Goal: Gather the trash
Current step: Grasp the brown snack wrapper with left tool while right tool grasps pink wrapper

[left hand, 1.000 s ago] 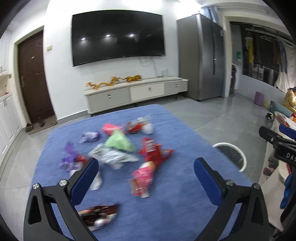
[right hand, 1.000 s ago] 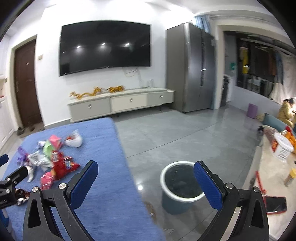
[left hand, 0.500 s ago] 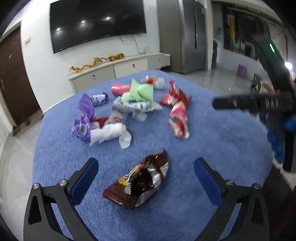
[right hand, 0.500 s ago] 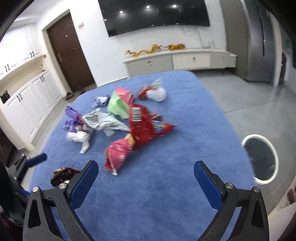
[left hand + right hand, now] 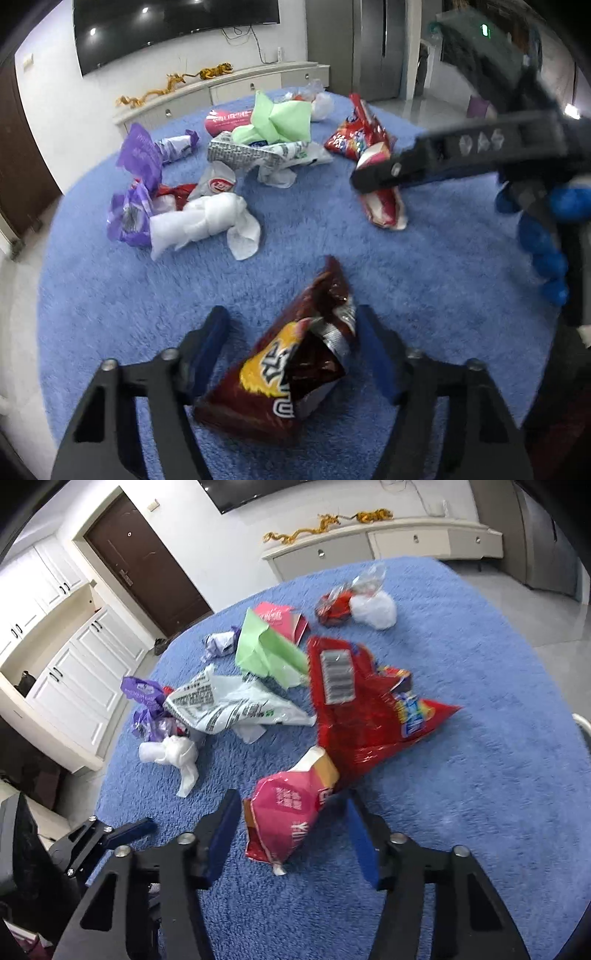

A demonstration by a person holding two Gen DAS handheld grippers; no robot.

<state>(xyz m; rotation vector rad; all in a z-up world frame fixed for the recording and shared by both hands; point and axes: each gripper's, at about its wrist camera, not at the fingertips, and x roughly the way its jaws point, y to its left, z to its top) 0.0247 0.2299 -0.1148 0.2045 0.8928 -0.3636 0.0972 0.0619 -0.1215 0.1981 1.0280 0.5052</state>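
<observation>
Trash lies scattered on a blue rug (image 5: 424, 266). My left gripper (image 5: 291, 325) is open, its fingers on either side of a dark red chip bag (image 5: 288, 365) on the rug. My right gripper (image 5: 291, 814) is open, its fingers on either side of a pink snack bag (image 5: 284, 812). That pink bag also shows in the left wrist view (image 5: 380, 199), under the right gripper's finger (image 5: 454, 155). A big red bag (image 5: 365, 709), a green wrapper (image 5: 262, 650), a white printed bag (image 5: 225, 701), purple wrappers (image 5: 147, 709) and a white tissue wad (image 5: 173, 753) lie beyond.
A white TV cabinet (image 5: 388, 542) stands past the rug's far edge. White cupboards (image 5: 70, 675) and a brown door (image 5: 147, 561) are at the left. A white bin rim (image 5: 583, 723) shows at the right edge. Grey tile floor surrounds the rug.
Both grippers have dropped low and moved forward to the rug. Each has narrowed its opening around a bag: left at the dark red chip bag, right at the pink bag.
</observation>
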